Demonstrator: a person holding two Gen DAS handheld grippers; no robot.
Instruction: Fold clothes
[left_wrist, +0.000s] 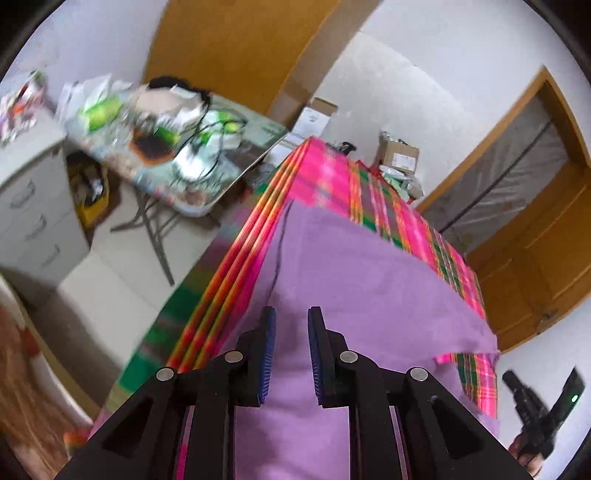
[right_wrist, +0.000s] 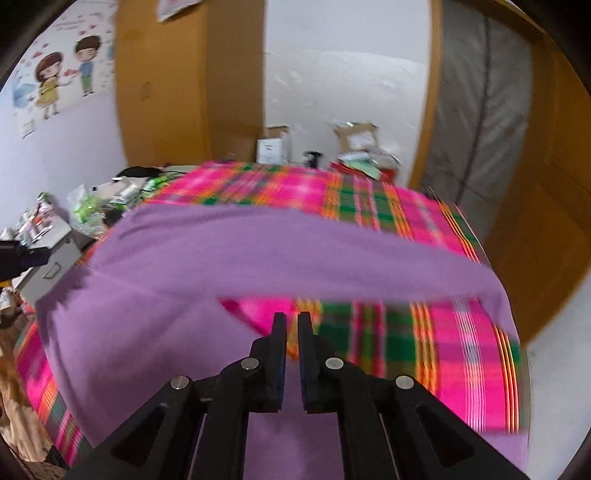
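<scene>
Nearest in the left wrist view, the left gripper (left_wrist: 291, 350) hangs over the purple garment (left_wrist: 369, 288) with a narrow gap between its jaws and nothing pinched; cloth shows through the gap, below the pads. In the right wrist view the right gripper (right_wrist: 291, 350) has its jaws only a slit apart, also empty, poised above the near edge of the garment where a strip of the plaid cover (right_wrist: 388, 332) shows through.

The garment lies flat on the plaid cover of the table, a long band of it running across beyond the right gripper, probably a sleeve or folded-over hem. Both views are smeared, so seams and corners are hard to read.

Judging by this, a fold has been laid and the next needs fresh grips. To do it well, each claw should open wider before descending, take the garment at matching points along one edge, pinching only the purple layer and not the cover, then lift evenly so the fold line stays straight.

Beyond the garment, past the far edge of the cover, stand cardboard boxes (right_wrist: 354, 138) by the wall.
</scene>
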